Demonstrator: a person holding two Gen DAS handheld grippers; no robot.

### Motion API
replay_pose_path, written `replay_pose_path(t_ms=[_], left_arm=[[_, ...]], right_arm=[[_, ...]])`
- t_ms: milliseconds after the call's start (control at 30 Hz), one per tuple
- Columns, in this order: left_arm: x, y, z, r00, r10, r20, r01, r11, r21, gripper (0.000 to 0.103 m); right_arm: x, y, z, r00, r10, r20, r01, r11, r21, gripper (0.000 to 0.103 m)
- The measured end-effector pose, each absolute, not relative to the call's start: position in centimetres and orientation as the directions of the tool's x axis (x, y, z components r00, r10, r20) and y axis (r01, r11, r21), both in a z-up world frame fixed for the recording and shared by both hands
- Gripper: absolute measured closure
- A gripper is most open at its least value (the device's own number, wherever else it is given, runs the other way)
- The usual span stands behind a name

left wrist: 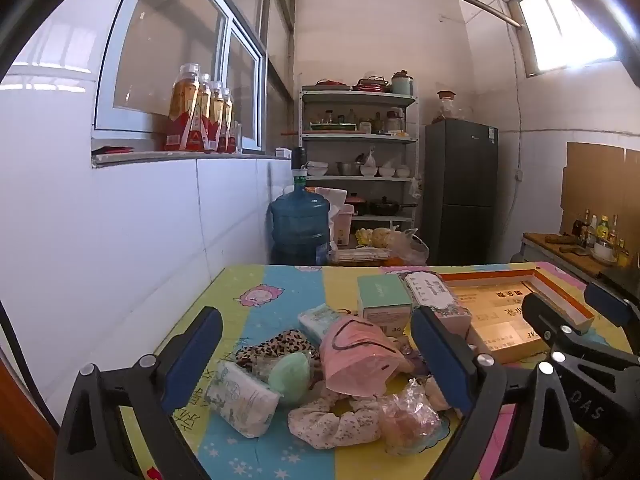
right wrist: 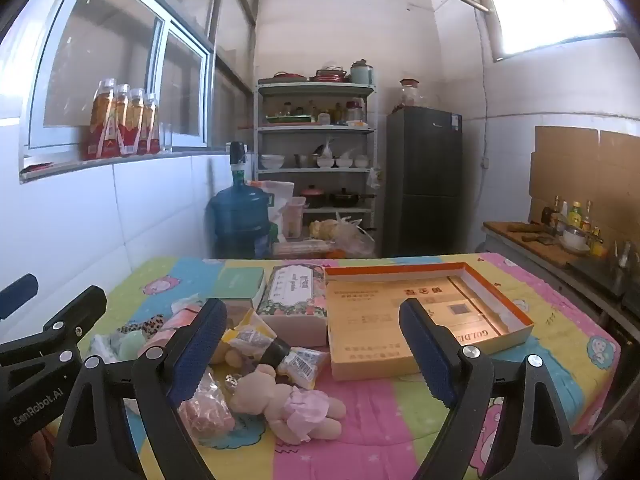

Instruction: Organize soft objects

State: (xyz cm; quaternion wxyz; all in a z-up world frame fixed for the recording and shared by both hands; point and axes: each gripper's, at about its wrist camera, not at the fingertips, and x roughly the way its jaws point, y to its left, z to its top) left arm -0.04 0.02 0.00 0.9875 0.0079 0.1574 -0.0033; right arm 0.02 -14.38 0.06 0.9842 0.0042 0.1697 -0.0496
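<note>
A heap of soft things lies on the colourful quilted table (left wrist: pixel 260 292). It holds a pink mask pack (left wrist: pixel 356 356), a leopard scrunchie (left wrist: pixel 280 344), a green puff (left wrist: pixel 290 376), a tissue pack (left wrist: pixel 240 398) and a floral scrunchie (left wrist: pixel 332 424). My left gripper (left wrist: pixel 316 356) hovers just short of the heap, open and holding nothing. A plush doll in a pink dress (right wrist: pixel 288 408) lies in front of my right gripper (right wrist: pixel 316 352), which is open too and empty. An orange-rimmed shallow box (right wrist: pixel 400 320) sits at the centre right.
A floral tissue box (right wrist: pixel 296 300) and a green box (right wrist: pixel 240 280) stand behind the heap. Wrapped packets (right wrist: pixel 248 336) lie by the doll. Beyond the table are a water jug (left wrist: pixel 300 224), shelves (left wrist: pixel 360 140), a fridge (left wrist: pixel 460 188) and a side counter (right wrist: pixel 540 240).
</note>
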Motion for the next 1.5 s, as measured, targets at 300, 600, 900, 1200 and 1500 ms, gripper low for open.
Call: replay_pose_path(t_ms=[300,600,900,1200,1500], left_arm=[[0.0,0.4,-0.5,0.952,-0.016,-0.305,0.016,1.0,-0.004,0.007],[-0.4,0.9,-0.3,0.95,-0.003,-0.313,0.0,1.0,-0.009,0.007],[-0.2,1.0,-0.7,0.941,-0.005,-0.339,0.004,1.0,-0.003,0.007],[0.4,0.8,-1.1,0.93,-0.002,-0.368,0.005,1.0,0.007,0.007],[0.7,0.7,-1.4,0.926,-0.003,-0.377,0.006,1.0,0.008,0.007]], right_arm=[[0.0,-14.5,0.0,0.938,-0.089,-0.335,0.093,0.996,-0.003,0.014],[0.1,-14.6,0.3,0.934,-0.084,-0.348,0.089,0.996,-0.003,0.014],[-0.5,-14.7,-0.3,0.933,-0.091,-0.349,0.097,0.995,0.001,0.014],[0.0,-14.9,-1.0,0.926,-0.082,-0.369,0.09,0.996,0.002,0.014],[0.2,-14.7,-1.3,0.926,-0.078,-0.369,0.086,0.996,0.004,0.014]])
